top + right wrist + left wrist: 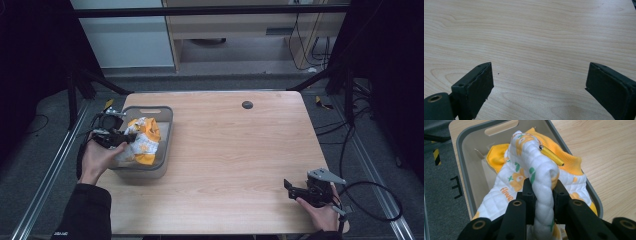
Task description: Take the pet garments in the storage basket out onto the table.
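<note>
Writing: orange letters "flowe" partly readable on the garment (524,170).
Garment: quilted white-orange cloth, ribbed hem, in grey plastic bin (464,152).
Left gripper (543,195): clamped on the garment.
Right gripper (539,85): jaws wide apart above the wooden table (536,30).

Garment (524,167): quilted white cloth, orange flower print, small green marks, orange lettering partly readable. Orange ribbed trim (571,162) along its edge. Crumpled, bunched into 1 upright fold, that fold pinched between the jaws of the left hand-held gripper (543,195). A thin yellow ridged piece with a silver tip (551,155) lies on top of the fold. The rest hangs into the grey bin (167,125), which stands near the desk's left edge, toward the far corner.
</note>
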Available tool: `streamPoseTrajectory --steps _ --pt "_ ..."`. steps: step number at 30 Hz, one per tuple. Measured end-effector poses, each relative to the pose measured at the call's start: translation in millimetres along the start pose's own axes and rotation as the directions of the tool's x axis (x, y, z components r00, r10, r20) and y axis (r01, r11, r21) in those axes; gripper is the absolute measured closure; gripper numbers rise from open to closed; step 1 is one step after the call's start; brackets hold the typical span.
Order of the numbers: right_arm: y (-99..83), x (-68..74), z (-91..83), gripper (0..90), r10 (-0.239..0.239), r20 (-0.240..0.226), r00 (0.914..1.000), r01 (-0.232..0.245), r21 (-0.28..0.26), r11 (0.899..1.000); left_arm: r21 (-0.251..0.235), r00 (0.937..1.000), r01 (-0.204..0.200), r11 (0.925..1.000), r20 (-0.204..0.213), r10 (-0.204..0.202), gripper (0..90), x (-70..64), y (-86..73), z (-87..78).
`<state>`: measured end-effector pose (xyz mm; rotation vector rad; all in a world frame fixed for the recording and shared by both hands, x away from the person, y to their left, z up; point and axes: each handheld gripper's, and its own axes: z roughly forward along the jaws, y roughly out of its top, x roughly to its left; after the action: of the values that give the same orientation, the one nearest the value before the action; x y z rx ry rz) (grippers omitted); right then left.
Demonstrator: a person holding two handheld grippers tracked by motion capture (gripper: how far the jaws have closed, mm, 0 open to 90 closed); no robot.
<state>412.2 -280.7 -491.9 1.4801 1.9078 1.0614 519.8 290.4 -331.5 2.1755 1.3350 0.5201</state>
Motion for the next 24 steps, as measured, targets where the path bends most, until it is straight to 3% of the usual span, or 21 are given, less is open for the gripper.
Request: streamPoseTrajectory --steps 13,24 --pt "0.0 0.2 -0.3 7.8 -0.002 0.001 1.0 0.002 -0.002 1.0 -0.017 0.9982 -0.053 0.9984 0.026 0.053 76.1 -9.3 3.8 -24.1" --pt "-0.1 -0.3 -0.3 7.9 -0.011 0.005 0.9999 0.011 -0.007 1.0 -0.026 0.9905 -0.131 0.991 0.037 0.132 76.1 -23.7 6.3 -45.9"
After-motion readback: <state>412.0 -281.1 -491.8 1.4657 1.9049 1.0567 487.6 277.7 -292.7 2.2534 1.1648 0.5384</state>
